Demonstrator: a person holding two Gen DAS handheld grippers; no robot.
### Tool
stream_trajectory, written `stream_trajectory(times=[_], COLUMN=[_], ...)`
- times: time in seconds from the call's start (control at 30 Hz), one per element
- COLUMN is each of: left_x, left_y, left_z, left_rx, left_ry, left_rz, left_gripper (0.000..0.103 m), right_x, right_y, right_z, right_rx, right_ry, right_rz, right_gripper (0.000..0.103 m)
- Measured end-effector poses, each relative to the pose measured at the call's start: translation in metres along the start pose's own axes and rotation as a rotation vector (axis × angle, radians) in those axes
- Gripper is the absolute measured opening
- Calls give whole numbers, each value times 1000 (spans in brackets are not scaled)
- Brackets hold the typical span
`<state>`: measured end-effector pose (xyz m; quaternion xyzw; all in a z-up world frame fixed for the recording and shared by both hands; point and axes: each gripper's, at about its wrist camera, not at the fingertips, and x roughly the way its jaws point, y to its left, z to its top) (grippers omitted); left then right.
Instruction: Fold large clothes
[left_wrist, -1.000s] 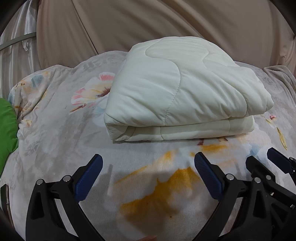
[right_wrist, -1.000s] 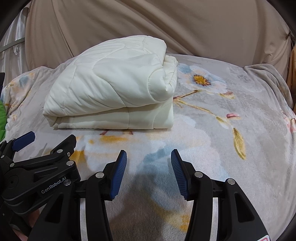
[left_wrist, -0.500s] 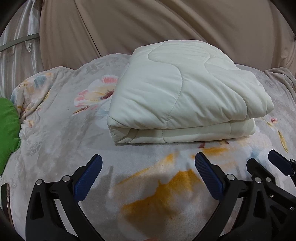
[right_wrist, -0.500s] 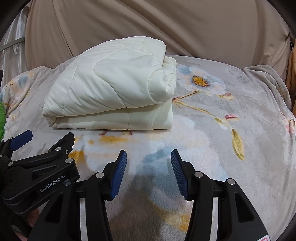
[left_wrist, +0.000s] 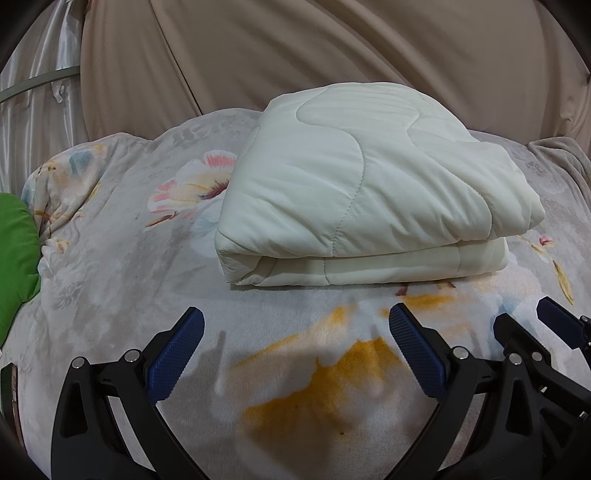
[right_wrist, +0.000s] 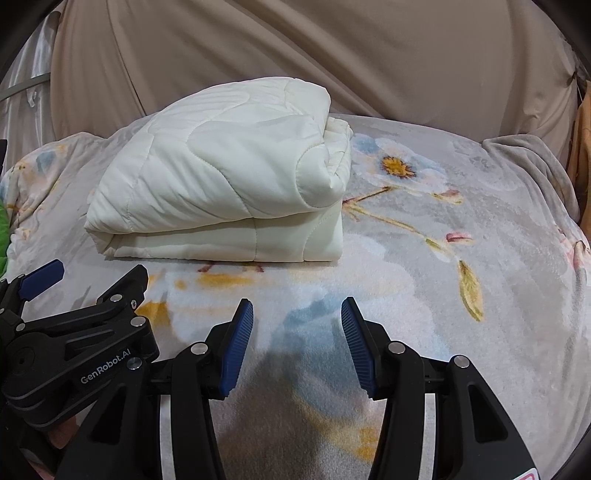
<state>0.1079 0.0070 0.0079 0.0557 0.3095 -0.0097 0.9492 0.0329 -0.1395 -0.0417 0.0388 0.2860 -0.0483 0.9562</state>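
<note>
Both grippers carry nothing: the left gripper (left_wrist: 295, 350) is spread wide, the right gripper (right_wrist: 297, 343) narrower, and both hover over the near edge of the floral blanket (left_wrist: 110, 258). The cream quilt (left_wrist: 369, 192) lies folded in a thick bundle toward the blanket's far edge, well apart from them, so the folding looks finished and the tools likely hang back for that reason
</note>
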Motion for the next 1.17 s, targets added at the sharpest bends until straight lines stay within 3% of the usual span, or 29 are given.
stream_trajectory(times=[0.9, 1.17], left_x=[-2, -4], left_y=[-2, -7], left_z=[1, 0], left_rx=[11, 31], left_ry=[-14, -20], left_rz=[19, 36], left_gripper=[98, 93], right_x=[-1, -2], right_y=[-1, 1], right_z=[0, 1], right_rx=[-3, -6], right_ry=[-5, -8], right_rz=[-7, -15], right_gripper=[50, 50])
